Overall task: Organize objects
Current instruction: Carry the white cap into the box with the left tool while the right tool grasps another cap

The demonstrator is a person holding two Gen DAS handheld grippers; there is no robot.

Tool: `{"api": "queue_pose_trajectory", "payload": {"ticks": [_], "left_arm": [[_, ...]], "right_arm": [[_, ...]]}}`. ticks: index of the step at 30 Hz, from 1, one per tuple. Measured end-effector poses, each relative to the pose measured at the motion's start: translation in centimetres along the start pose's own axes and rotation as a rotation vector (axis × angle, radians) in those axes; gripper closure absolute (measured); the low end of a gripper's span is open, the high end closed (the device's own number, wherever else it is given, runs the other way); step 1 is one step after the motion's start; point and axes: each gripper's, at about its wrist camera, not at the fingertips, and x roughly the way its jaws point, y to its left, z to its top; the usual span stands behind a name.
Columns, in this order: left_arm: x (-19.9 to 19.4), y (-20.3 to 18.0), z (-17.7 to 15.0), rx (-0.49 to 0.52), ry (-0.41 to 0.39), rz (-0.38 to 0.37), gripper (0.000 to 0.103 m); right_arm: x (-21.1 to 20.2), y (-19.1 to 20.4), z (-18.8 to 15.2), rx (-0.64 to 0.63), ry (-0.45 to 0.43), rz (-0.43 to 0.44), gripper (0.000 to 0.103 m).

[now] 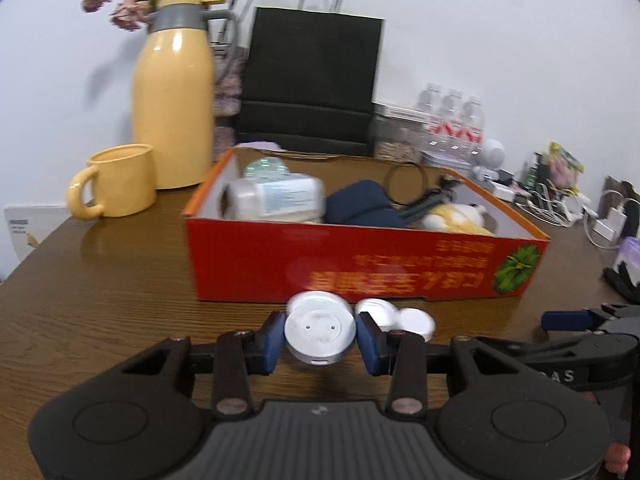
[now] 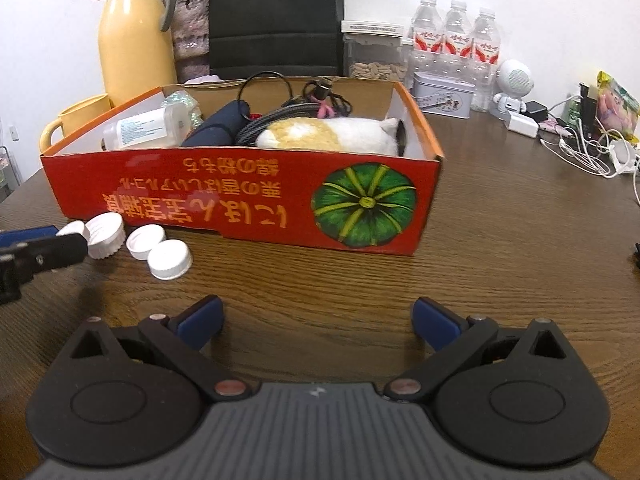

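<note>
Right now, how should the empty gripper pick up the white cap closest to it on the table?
Grip the nearest white cap across its ridged side wall, coming down from above. It lies flat and round on the table, so the right gripper, open wide, could probably straddle it, keeping clear of the neighbouring cap.

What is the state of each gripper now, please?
Left gripper: shut on a white cap.
Right gripper: open, holding nothing, over the table.
</note>
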Motion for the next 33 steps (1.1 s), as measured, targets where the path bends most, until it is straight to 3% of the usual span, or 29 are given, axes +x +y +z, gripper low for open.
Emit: {"api": "queue_pose_trajectory", "payload": {"ticks": [8, 17, 20, 22, 23, 24, 27, 33], "left_arm": [[-0.4, 3.3, 0.3, -0.047, -0.012, 0.031, 0.065], [-0.3, 3.9, 0.2, -0.070, -0.006, 0.026, 0.065], [-0.3, 3.9, 0.2, -0.070, -0.005, 0.020, 0.065], [-0.3, 3.8, 0.2, -0.068, -0.006, 0.016, 0.065], [-0.3, 3.8, 0.1, -0.067, -0.007, 0.015, 0.065], [-0.3, 3.8, 0.1, -0.068, -0.007, 0.015, 0.065], [-0.3, 3.8, 0.1, -0.073, -0.007, 0.014, 0.065], [-0.6, 3.7, 0.1, -0.069, -0.023, 0.006, 0.065]], "right_arm": [[0.8, 3.6, 0.8, -0.052, 0.001, 0.057, 0.000], [2.2, 5.9, 2.1, -0.043, 0.000, 0.056, 0.000], [2.0, 6.1, 2.1, -0.049, -0.022, 0.071, 0.019], [1.6, 6.3, 2.1, -0.059, -0.043, 0.095, 0.044], [1.5, 6.2, 2.1, -0.058, -0.048, 0.114, 0.051], [1.3, 6.1, 2.1, -0.053, -0.056, 0.135, 0.075], [1.0, 5.4, 1.9, -0.010, -0.066, 0.174, 0.074], [-0.8, 4.5, 1.6, 0.034, -0.166, 0.165, 0.074]]}}
